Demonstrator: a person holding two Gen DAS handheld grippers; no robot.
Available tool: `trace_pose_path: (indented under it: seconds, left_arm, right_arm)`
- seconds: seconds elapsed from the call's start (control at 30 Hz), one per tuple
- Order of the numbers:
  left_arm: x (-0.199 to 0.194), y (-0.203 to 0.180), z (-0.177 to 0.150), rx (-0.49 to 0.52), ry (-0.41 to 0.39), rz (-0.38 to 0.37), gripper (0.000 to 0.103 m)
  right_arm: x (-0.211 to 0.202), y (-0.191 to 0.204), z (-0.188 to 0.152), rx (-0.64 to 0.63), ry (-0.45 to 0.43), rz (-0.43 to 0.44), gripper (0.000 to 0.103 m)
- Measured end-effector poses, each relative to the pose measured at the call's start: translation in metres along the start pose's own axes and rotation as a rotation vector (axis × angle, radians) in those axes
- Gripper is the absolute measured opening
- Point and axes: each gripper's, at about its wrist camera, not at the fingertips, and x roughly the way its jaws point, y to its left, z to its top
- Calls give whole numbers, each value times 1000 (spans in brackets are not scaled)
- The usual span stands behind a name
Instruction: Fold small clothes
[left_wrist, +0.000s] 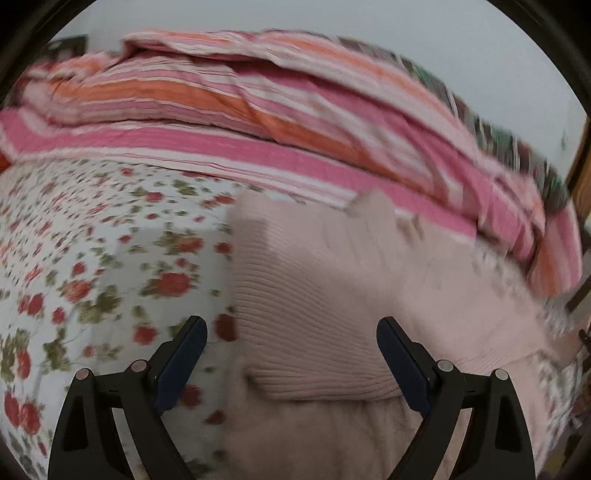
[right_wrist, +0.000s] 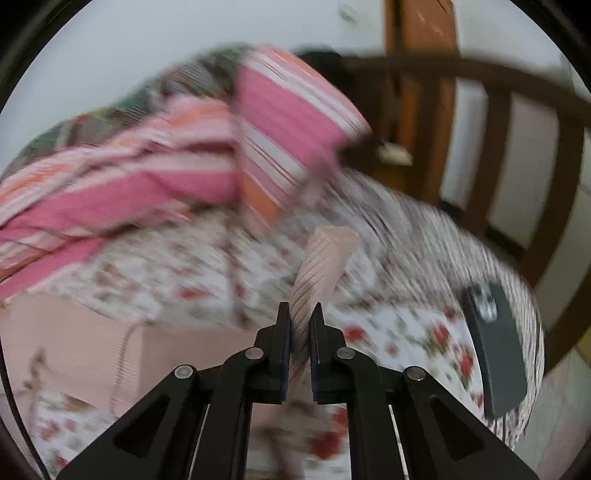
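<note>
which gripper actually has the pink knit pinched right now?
The right gripper: its fingers are closed on a ribbed strip of the pink knit garment. The left gripper is wide open, nothing clamped, above the garment.

Both your cameras sit close behind their tools, angled down at the bed (left_wrist: 92, 229); both views share the striped blanket (left_wrist: 258, 122) ahead.

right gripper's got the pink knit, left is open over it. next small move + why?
Probably carry the right gripper across, drawing the pinched ribbed strip over the body of the pink sweater. Its jaws are shut on that strip, which stands up between them, while the rest lies on the floral sheet. The left gripper is open over the ribbed hem, gripping nothing, so it could pin that.
</note>
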Motion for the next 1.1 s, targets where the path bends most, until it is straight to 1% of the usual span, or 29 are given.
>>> trace_pose_path:
  seconds: [0.07, 0.17, 0.23, 0.27, 0.37, 0.43, 0.5, 0.53, 0.6, 0.7, 0.8, 0.87, 0.93, 0.97, 1.0, 1.03, 1.07, 1.1]
  left_arm:
    - [-7, 10, 2, -14, -14, 22, 93]
    - [-20, 26, 4, -22, -48, 85, 93]
    - [-28, 38, 5, -30, -63, 114, 93]
    - [-33, 45, 5, -34, -73, 135, 93]
    - [-44, 61, 9, -46, -87, 165, 93]
    - [-51, 72, 9, -71, -98, 178, 93]
    - [-54, 82, 9, -100, -99, 173, 93]
    - [-54, 86, 9, -114, -94, 167, 93]
    - [-51, 94, 10, -132, -76, 167, 93]
    - [-48, 96, 9, -119, -66, 173, 93]
    - [-48, 94, 8, -90, -70, 185, 93]
    - [-49, 93, 8, -87, -72, 183, 93]
    - [-47, 92, 8, -86, -66, 159, 93]
    - [-46, 90, 7, -86, -60, 140, 93]
    - [-44, 89, 7, -83, -57, 123, 93]
    - [-44, 86, 6, -78, -55, 112, 93]
    - [-43, 83, 6, -71, -55, 97, 93]
    - [-42, 79, 6, -62, -56, 79, 93]
  right_arm:
    - [-19, 34, 15, -40, -49, 44, 9]
    - [-44, 88, 31, -96, -93, 111, 9]
    - [-64, 135, 38, -129, -112, 178, 9]
    - [-70, 151, 40, -141, -115, 204, 9]
    - [-96, 220, 40, -195, -124, 307, 9]
    - [-114, 266, 37, -235, -126, 373, 9]
    - [-131, 316, 28, -283, -117, 451, 9]
    - [-139, 339, 24, -312, -103, 494, 9]
    - [-150, 388, 9, -379, -48, 599, 9]
    - [-156, 446, -21, -458, 5, 698, 9]
    - [-146, 486, -56, -526, 84, 752, 9]
    - [-131, 504, -79, -543, 178, 777, 11]
    - [-118, 510, -94, -537, 272, 825, 18]
    - [-112, 515, -100, -550, 345, 873, 19]
    - [-111, 516, -102, -561, 375, 902, 20]
    - [-112, 516, -104, -581, 388, 928, 20]
    - [-119, 509, -107, -596, 360, 935, 23]
    - [-122, 499, -103, -598, 328, 932, 37]
